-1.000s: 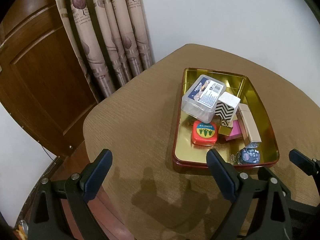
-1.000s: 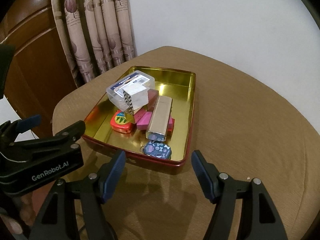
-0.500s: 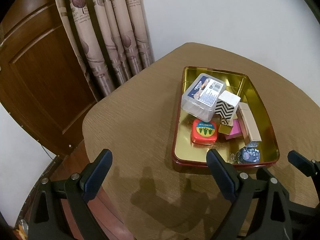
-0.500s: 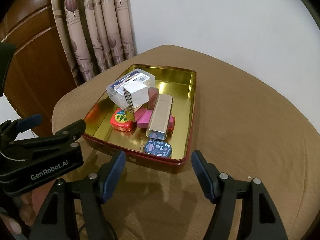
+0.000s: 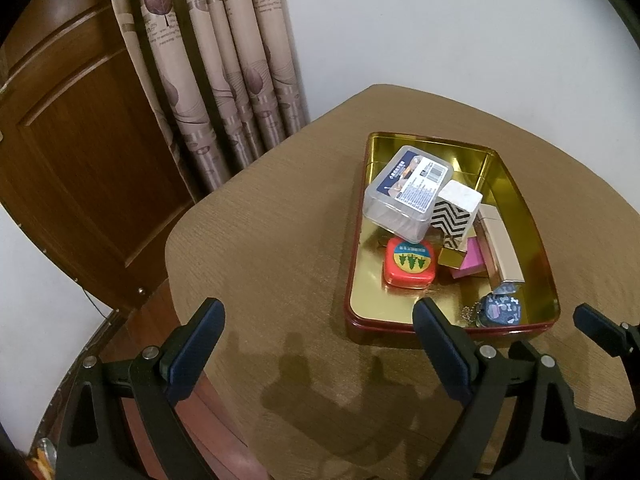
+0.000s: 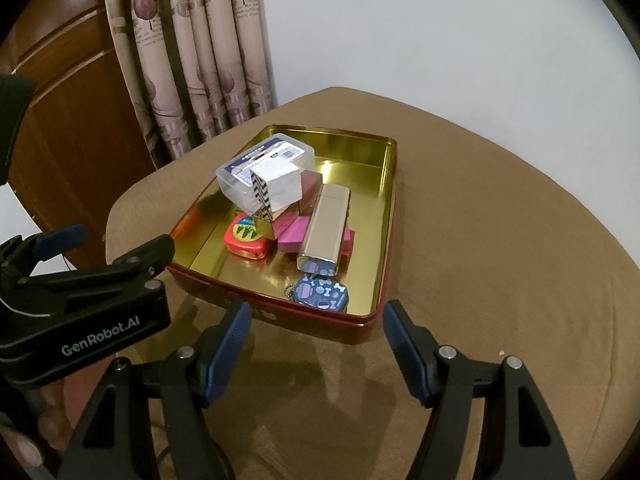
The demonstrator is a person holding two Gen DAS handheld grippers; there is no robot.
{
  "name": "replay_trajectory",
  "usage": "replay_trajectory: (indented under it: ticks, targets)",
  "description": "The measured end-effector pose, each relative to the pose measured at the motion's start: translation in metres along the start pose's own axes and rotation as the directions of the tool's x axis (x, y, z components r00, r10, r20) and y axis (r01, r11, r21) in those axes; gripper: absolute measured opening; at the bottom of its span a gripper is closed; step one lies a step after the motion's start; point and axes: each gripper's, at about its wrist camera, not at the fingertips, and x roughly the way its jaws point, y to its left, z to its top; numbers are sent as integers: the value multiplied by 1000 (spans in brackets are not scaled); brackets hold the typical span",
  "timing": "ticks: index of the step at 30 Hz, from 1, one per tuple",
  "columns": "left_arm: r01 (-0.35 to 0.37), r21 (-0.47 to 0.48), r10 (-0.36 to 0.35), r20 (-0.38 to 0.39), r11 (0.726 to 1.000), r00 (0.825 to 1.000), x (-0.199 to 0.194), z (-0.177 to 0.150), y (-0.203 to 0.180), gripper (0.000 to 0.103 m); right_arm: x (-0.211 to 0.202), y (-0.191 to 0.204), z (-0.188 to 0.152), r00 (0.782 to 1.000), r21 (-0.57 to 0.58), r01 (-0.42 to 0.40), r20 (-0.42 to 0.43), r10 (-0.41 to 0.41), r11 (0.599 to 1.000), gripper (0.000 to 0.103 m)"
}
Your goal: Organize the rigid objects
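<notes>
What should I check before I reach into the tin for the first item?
1. Right gripper jaws open and empty: ok.
2. Left gripper jaws open and empty: ok.
3. Both grippers short of the gold tin, not touching it: ok.
4. Blue keychain case lying alone nearest the right gripper, free on top: ok.
5. Zigzag box resting flat: not ok, it leans on the clear plastic box and the pile.
6. Anything hidden under the pile: cannot tell.
</notes>
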Motion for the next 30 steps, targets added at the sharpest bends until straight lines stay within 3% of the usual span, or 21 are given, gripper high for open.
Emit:
replay_trajectory:
  ticks: [30]
  targets:
    - [4,9,-4,-3,1000,1000,0,0,0,94,0,4,-1,1000,-21,7,1,-7,1000,70]
